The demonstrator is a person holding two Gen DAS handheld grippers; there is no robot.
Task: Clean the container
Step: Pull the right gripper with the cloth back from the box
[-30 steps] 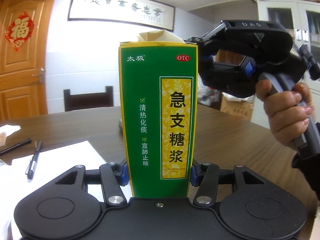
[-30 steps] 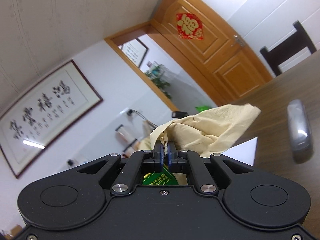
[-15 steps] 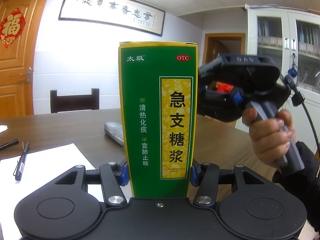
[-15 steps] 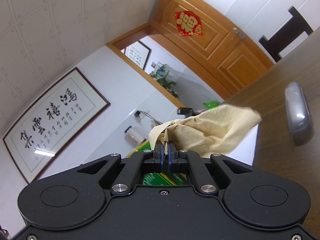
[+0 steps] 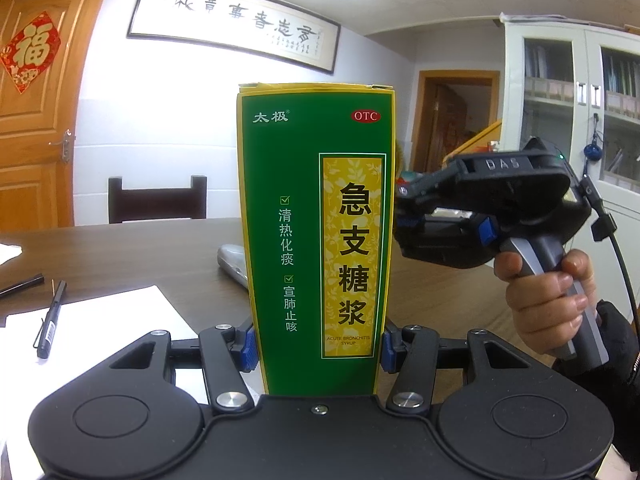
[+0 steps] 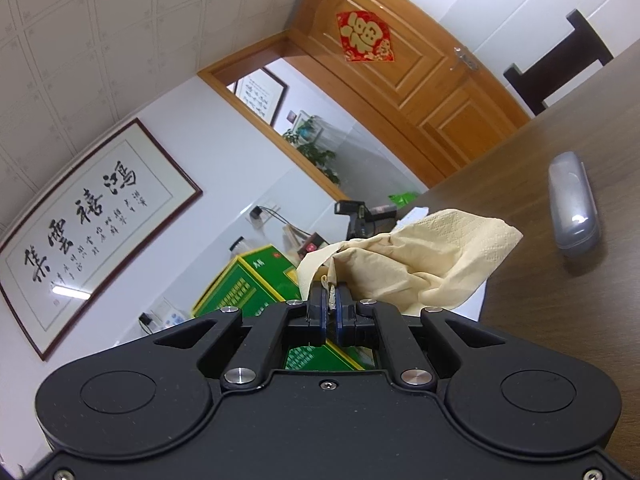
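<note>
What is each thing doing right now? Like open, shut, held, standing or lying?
Green syrup box: upright, top flap closed, clamped.
Left gripper: shut on the box's sides.
Right gripper: shut on the tissue.
Beige tissue: crumpled, pinched at one end.
Grey case: closed, lying on the table.
Black pen: capped, lying on white paper.
Wooden door: shut.

Glossy printed cardboard box (image 5: 316, 240), soft embossed paper napkin (image 6: 432, 260), polished dark wood table (image 5: 140, 252)
</note>
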